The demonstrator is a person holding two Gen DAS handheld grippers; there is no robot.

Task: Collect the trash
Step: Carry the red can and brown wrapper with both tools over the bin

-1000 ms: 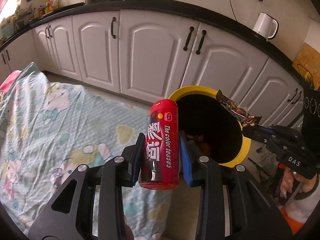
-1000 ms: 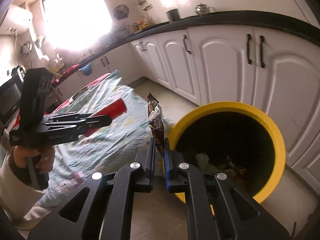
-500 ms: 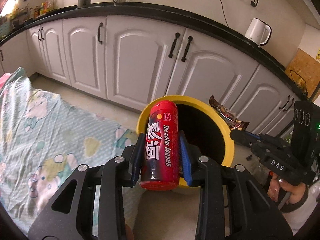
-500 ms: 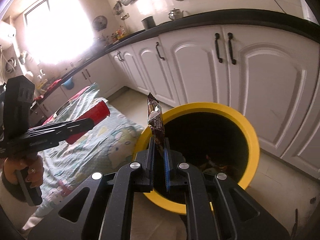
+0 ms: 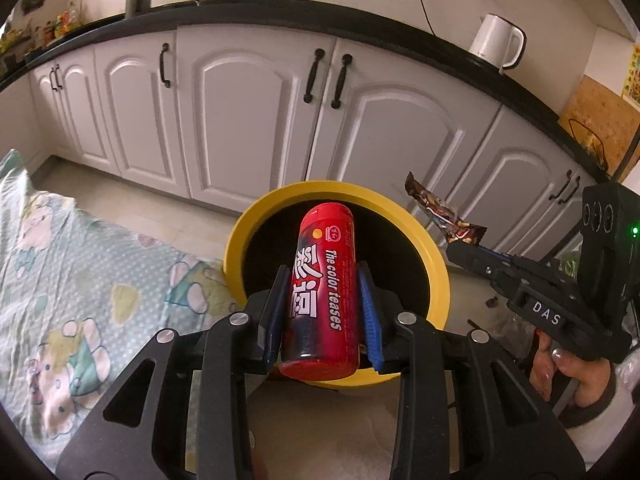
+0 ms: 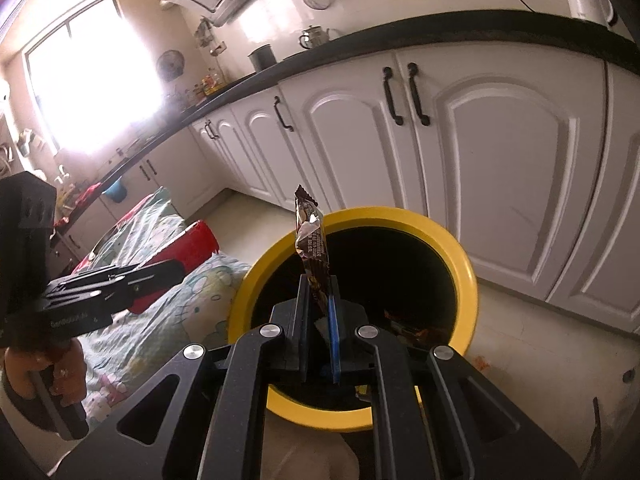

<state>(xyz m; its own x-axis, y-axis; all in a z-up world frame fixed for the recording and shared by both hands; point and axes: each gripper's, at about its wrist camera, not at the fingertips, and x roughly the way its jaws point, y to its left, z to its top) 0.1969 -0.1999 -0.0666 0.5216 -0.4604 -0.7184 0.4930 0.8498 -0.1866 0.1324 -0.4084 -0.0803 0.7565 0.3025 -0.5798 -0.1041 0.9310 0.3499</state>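
Left tool [image 5: 322, 312], its pads pressed on both sides of a red cylindrical plastic canister with white lettering [image 5: 320, 292], holds it over the near part of the mouth of a round black bin with a yellow rim [image 5: 236, 240]. The canister's long axis runs along the tool's fingers, its rounded top pointing toward the bin's far rim. Right tool [image 6: 319, 312], jaws nearly together, pinches the lower end of a brown foil snack wrapper [image 6: 312, 240]; the wrapper stands up lengthwise from the pads, over the bin's near-left rim.

Only the right wrist view shows scraps lying in the bin's bottom, a bright window [image 6: 88, 80] far to the bin's left, and a hand [image 6: 48, 376] gripping the left tool's handle. Only the left wrist view shows a white kettle [image 5: 496, 42] on the black tabletop [image 5: 360, 20] beyond the bin.

White cabinet doors with black handles [image 5: 248, 120] stand behind the bin; a pale green cartoon-print cloth [image 5: 80, 280] spreads left of it, touching its rim.
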